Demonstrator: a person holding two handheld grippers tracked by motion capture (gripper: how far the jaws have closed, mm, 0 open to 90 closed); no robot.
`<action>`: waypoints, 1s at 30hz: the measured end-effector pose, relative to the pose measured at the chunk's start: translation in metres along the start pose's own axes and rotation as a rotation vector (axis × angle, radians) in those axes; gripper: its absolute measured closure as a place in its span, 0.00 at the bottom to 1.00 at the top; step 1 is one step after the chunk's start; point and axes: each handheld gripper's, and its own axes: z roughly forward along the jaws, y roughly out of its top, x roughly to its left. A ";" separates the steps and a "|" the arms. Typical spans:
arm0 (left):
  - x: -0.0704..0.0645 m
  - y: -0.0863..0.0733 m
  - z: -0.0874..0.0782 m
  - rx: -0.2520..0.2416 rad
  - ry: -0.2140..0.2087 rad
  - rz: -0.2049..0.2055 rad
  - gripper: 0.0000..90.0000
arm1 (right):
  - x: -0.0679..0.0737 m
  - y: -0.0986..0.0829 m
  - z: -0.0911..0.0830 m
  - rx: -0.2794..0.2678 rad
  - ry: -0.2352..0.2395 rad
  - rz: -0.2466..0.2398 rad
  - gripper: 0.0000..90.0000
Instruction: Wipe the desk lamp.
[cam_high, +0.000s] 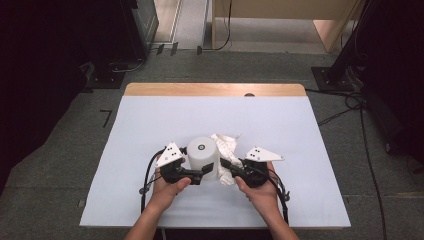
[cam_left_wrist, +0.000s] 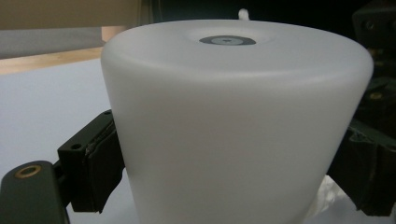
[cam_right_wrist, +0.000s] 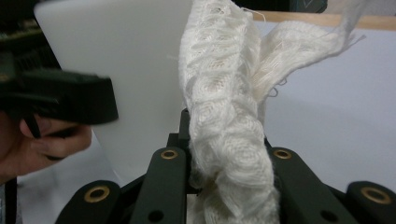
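Note:
A white upturned cup (cam_high: 202, 155) with a small grey disc on its top stands near the middle of the white table (cam_high: 150, 120). My left gripper (cam_high: 202, 169) is shut on the cup; in the left gripper view its black pads (cam_left_wrist: 100, 158) press both sides of the cup (cam_left_wrist: 233, 116). A white knitted cloth (cam_high: 226, 145) lies bunched just right of the cup and touches it. My right gripper (cam_high: 226, 165) is shut on the cloth; in the right gripper view the cloth (cam_right_wrist: 224, 102) rises from between its jaws, with the cup (cam_right_wrist: 130, 56) to the left.
A wooden strip (cam_high: 215, 89) runs along the table's far edge. Grey carpet surrounds the table, with cables (cam_high: 350, 102) and a stand base (cam_high: 330, 75) at the right and dark equipment at the left.

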 end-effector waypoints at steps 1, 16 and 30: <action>0.001 0.001 -0.001 -0.002 0.000 -0.002 0.09 | 0.001 -0.002 0.002 0.009 0.000 -0.003 0.85; -0.003 -0.008 0.010 0.045 -0.019 0.016 0.09 | 0.005 0.014 -0.011 -0.057 -0.010 -0.027 0.85; 0.004 -0.001 -0.002 -0.011 -0.014 -0.020 0.09 | 0.000 0.004 0.000 -0.005 0.007 -0.011 0.85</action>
